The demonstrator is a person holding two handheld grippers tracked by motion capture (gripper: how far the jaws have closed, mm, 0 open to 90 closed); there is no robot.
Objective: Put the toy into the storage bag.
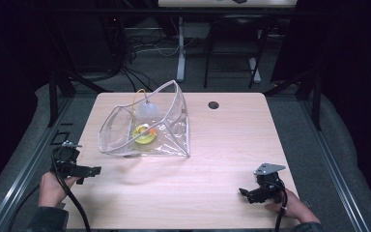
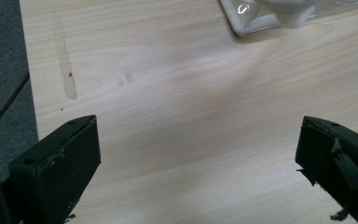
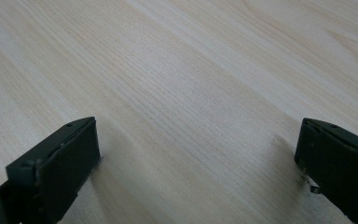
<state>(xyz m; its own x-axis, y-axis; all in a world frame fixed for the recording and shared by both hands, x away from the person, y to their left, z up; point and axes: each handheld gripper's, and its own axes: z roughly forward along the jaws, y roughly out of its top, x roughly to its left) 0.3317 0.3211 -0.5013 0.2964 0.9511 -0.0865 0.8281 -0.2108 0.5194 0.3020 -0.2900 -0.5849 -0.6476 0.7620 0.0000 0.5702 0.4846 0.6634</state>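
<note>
1. Standing over a pale wooden table (image 1: pixel 222 159): a person holds a gripper in each hand, both low near the near edge, neither touching anything but the tabletop area beneath.
2. Clear plastic bag (image 1: pixel 147 128) sits on the far-left part of the table, mouth gaping upward and toward the far side, walls standing stiffly. Inside on its floor: a yellow-green round item (image 1: pixel 144 134) with a bit of orange, and behind it a whitish, rounded object (image 1: pixel 147 110) with a thin yellow cord looping off it. What these are exactly, too small to tell.
3. Left gripper (image 1: pixel 84 170): jaws apart, holding nothing. In the left gripper view, a corner of the bag (image 2: pixel 242 23) shows at the top, ahead and a little to the right of the open jaws, bare wood between.
4. Right gripper (image 1: pixel 247 193): jaws apart, holding nothing. The right gripper view looks along plain wood grain (image 3: pixel 191 93).
5. Key relation: the bag lies forward and to the right of the left gripper, near; from the right gripper it lies forward and well off to the left, well apart. Left hand is clearly the nearer.
6. Bag's long bottom edge runs roughly left-right across the table, so the near seam faces the left gripper almost broadside.
7. Judgement: work not yet begun; a likely first reach is by the left gripper to the bag's near-left corner or rim.
</note>
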